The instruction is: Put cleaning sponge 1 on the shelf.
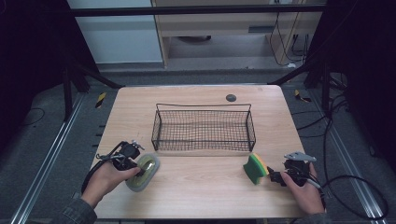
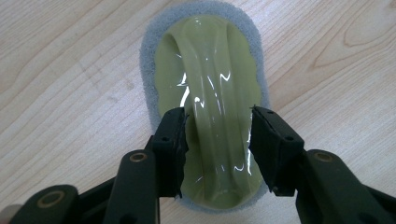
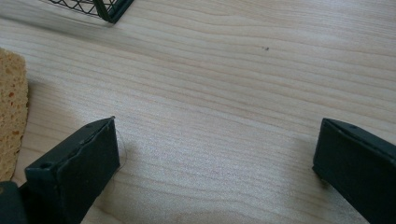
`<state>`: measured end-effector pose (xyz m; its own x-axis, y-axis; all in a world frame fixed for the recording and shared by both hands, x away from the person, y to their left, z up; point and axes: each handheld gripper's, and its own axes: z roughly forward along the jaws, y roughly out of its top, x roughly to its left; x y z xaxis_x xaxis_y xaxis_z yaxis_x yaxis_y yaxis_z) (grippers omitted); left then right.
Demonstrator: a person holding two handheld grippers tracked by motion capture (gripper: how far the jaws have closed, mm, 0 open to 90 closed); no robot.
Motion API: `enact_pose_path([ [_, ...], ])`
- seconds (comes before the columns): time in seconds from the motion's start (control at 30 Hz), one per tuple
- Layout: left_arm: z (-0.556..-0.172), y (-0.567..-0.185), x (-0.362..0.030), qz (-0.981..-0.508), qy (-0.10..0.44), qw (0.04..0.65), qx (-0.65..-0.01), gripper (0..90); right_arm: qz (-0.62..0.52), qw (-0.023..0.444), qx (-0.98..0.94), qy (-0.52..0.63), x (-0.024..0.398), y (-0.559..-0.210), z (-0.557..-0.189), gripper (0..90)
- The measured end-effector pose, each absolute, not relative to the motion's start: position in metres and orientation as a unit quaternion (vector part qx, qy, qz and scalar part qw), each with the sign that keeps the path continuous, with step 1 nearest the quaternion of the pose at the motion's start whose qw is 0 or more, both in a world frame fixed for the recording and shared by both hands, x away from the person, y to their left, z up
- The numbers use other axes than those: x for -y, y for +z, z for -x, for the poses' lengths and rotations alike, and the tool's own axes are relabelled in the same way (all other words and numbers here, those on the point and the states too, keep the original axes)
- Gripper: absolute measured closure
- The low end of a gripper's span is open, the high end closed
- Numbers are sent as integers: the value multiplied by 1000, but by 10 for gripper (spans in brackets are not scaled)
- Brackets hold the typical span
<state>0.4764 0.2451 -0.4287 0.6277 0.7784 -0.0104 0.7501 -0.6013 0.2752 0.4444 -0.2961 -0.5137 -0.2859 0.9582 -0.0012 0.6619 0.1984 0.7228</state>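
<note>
Two grippers work at one table (image 1: pixel 205 186). The left gripper (image 2: pixel 218 140) straddles the glossy handle of the scrubber (image 2: pixel 205 79), which lies flat near the table's front left corner; its jaws stand at the handle's flanks, contact uncertain. The slick handle could slip free on lifting if the pads seat too low or off-centre. The right gripper (image 3: pixel 215 154) stands wide open and empty, just beside one green-and-yellow sponge (image 1: pixel 255 168); a careless closing could nudge it. One wire basket (image 1: pixel 204 128) sits mid-table.
</note>
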Motion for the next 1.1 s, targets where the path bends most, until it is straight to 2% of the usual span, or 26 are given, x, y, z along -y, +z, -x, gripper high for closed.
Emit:
enact_pose_path([
  [0.43, -481, -433, -243, -896, 50, 116, -426, 606, -549, 234, -737, 315, 296, -514, -444, 5],
  [0.63, -482, -434, -242, -901, 46, 111, -417, 695, -549, 235, -738, 315, 296, -514, -445, 5],
  [1.1, -477, -418, -243, -933, 56, 94, -343, 704, -549, 235, -737, 315, 296, -514, -444, 5],
])
